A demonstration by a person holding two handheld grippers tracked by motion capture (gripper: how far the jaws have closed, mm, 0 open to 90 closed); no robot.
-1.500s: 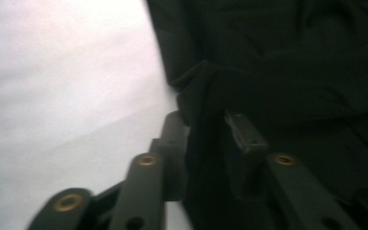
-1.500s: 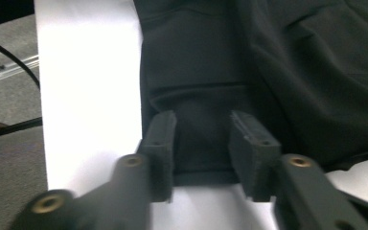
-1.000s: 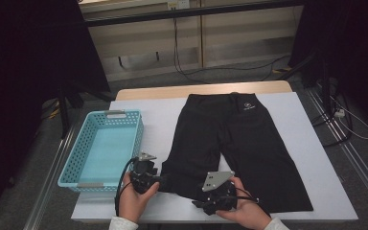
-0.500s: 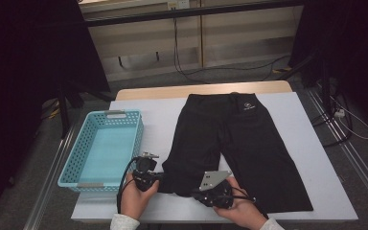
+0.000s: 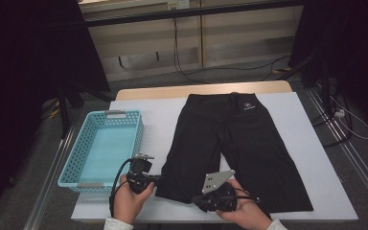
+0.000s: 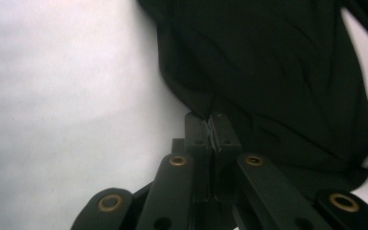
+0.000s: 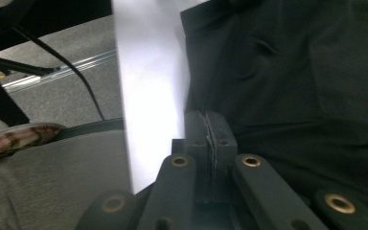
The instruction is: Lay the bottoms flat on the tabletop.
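Observation:
Black shorts (image 5: 239, 143) lie flat on the white table (image 5: 316, 158), waistband at the far side. My left gripper (image 5: 156, 180) is at the left edge of the shorts' left leg, near its hem. In the left gripper view its jaws are shut, pinching the fabric edge (image 6: 191, 103). My right gripper (image 5: 197, 201), with a grey plate on top, is at the near hem of the same leg. In the right gripper view its jaws are shut on the dark hem (image 7: 196, 103), right at the table's front edge.
A light blue perforated basket (image 5: 84, 152) stands on the table's left side, close to my left hand. Beyond the table's front edge are grey floor (image 7: 52, 182) and a cable (image 7: 76, 76). White table surface (image 6: 67, 120) lies left of the shorts.
Both hands have edged slightly left and toward the near hem of the left leg. The shorts and the basket lie where they were.

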